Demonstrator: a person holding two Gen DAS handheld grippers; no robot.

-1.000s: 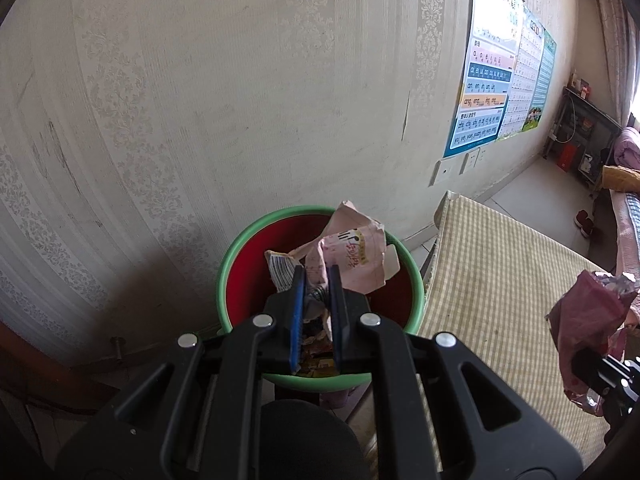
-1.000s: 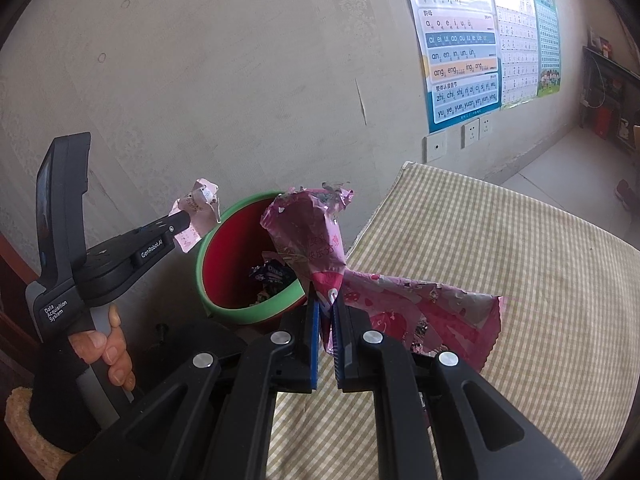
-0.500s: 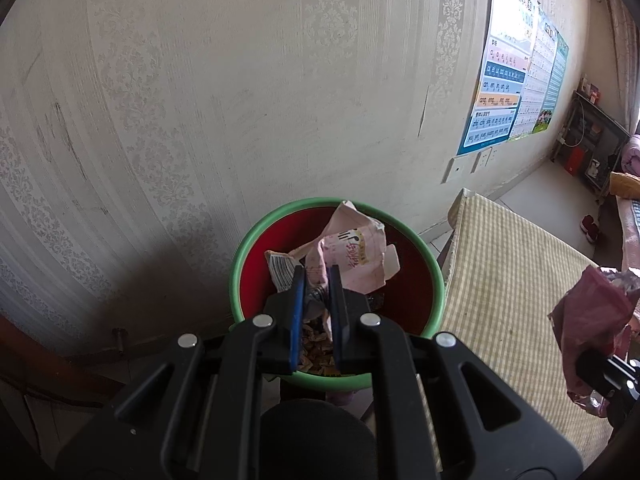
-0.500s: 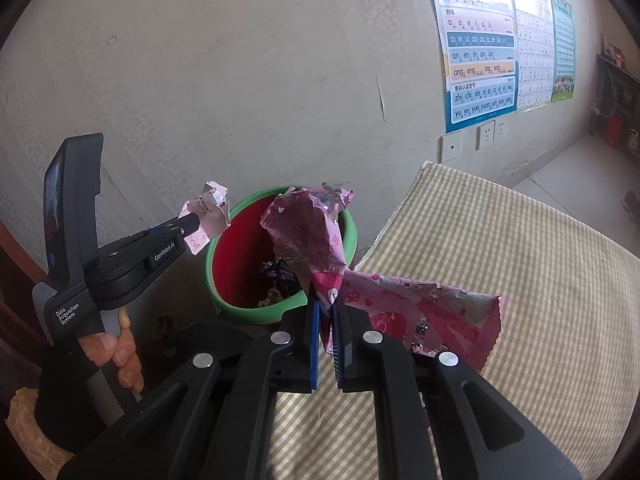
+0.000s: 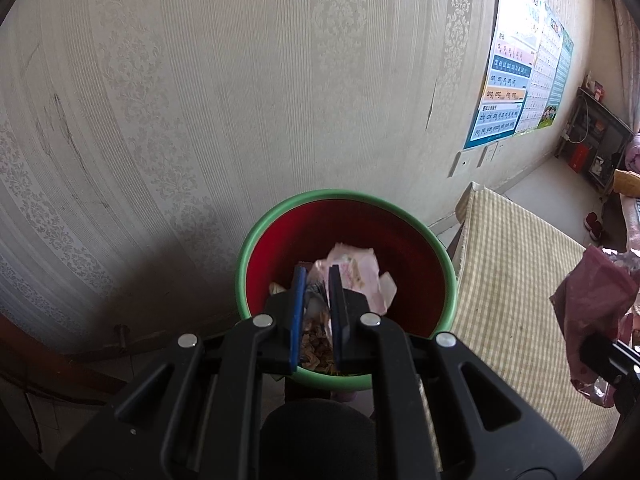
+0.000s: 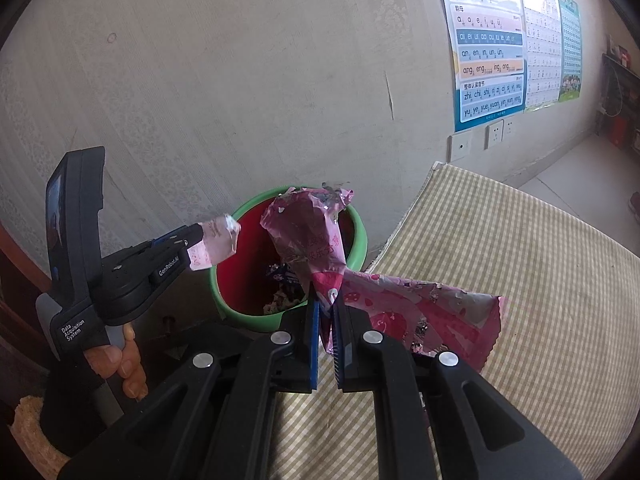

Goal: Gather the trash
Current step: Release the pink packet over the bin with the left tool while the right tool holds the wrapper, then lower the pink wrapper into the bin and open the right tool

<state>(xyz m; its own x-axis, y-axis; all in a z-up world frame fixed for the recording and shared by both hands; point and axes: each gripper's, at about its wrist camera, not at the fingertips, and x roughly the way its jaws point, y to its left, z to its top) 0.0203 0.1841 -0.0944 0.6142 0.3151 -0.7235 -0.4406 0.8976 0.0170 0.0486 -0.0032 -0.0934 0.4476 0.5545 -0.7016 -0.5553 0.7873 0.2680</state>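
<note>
From the left wrist we are looking steeply down into the bin (image 5: 347, 216), very near it. From the right wrist we are viewing the bin (image 6: 359, 240) from farther back; both are sharing it.
</note>
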